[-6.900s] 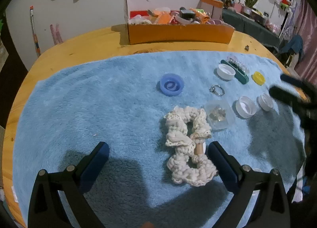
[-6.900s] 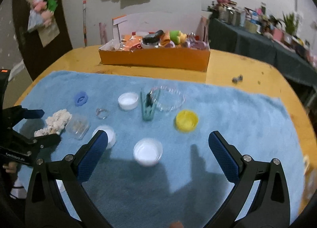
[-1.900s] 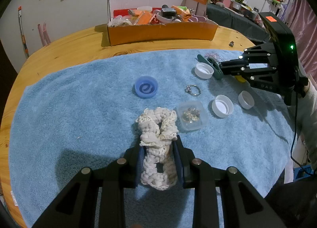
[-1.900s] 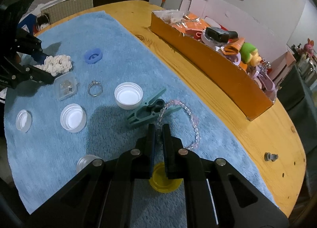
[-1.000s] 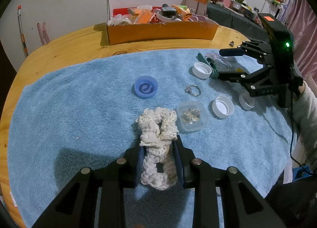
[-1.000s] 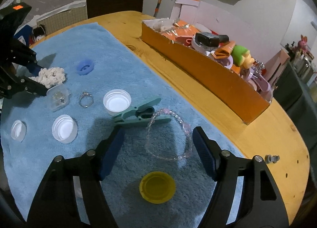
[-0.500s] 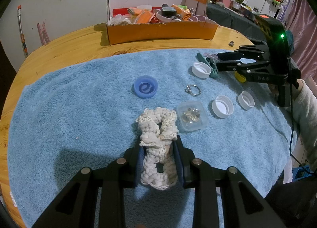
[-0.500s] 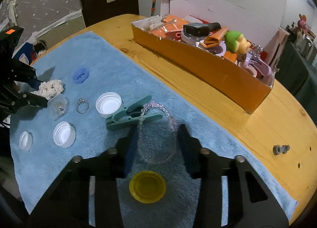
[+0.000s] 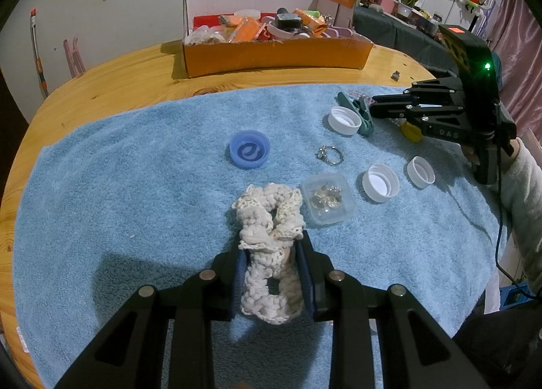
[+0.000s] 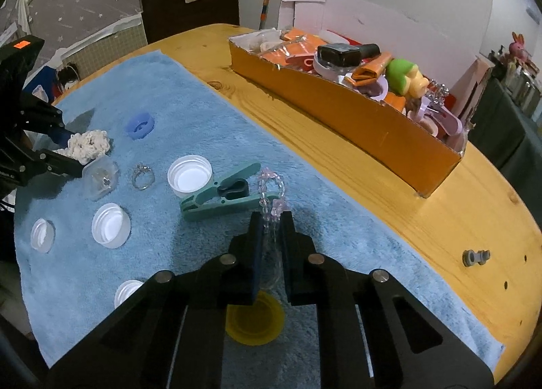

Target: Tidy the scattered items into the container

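Gripping scrunchie [image 9: 269, 246] and bracelet [image 10: 271, 201]

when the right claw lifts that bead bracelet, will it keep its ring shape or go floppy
Probably floppy: the bead bracelet is separate clear and pink beads on a string, and the right claw has already squeezed it into a narrow loop. It looks light, so the free end would likely dangle and swing. The smooth beads might slip between the pads, and it touches the green clip, which it may nudge.

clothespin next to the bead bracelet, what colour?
Teal green clothespin, black spring at its middle; right wrist view shows it best.
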The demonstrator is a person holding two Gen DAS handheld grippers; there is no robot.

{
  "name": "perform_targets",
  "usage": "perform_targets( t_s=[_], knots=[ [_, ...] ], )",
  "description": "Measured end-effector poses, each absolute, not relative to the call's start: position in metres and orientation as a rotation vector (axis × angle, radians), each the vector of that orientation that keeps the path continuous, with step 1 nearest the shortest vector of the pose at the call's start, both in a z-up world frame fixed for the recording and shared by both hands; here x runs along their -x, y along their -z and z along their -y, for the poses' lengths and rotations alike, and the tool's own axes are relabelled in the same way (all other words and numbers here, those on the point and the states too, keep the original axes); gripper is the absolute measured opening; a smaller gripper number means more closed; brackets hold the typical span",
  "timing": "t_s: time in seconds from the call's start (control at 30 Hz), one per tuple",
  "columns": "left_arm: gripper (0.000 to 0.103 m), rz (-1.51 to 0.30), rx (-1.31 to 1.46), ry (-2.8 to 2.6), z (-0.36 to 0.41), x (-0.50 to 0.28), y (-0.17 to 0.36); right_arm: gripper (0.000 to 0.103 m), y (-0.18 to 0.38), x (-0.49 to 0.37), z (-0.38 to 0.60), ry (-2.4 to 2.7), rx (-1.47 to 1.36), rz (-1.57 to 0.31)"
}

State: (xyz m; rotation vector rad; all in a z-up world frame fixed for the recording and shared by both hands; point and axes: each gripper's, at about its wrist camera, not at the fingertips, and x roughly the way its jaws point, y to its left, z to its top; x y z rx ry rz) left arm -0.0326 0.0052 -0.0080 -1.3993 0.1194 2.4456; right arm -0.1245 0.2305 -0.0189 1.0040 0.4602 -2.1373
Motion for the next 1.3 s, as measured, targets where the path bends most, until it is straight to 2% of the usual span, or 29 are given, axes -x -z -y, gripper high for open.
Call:
perform_targets(
  t_s=[0.63, 1.3],
  knots=[
    [0.030, -0.109, 1.310, -2.471, -0.004, 0.041, -0.012, 0.010, -0.020, 0.116, -0.236, 2.233, -0.894, -0.391],
    [0.030, -0.145, 1.011, -2.588, -0.018, 0.079, -0.093, 0.010, -0.084, 0.116, -0.219, 2.405, -0.776, -0.277]
  ],
)
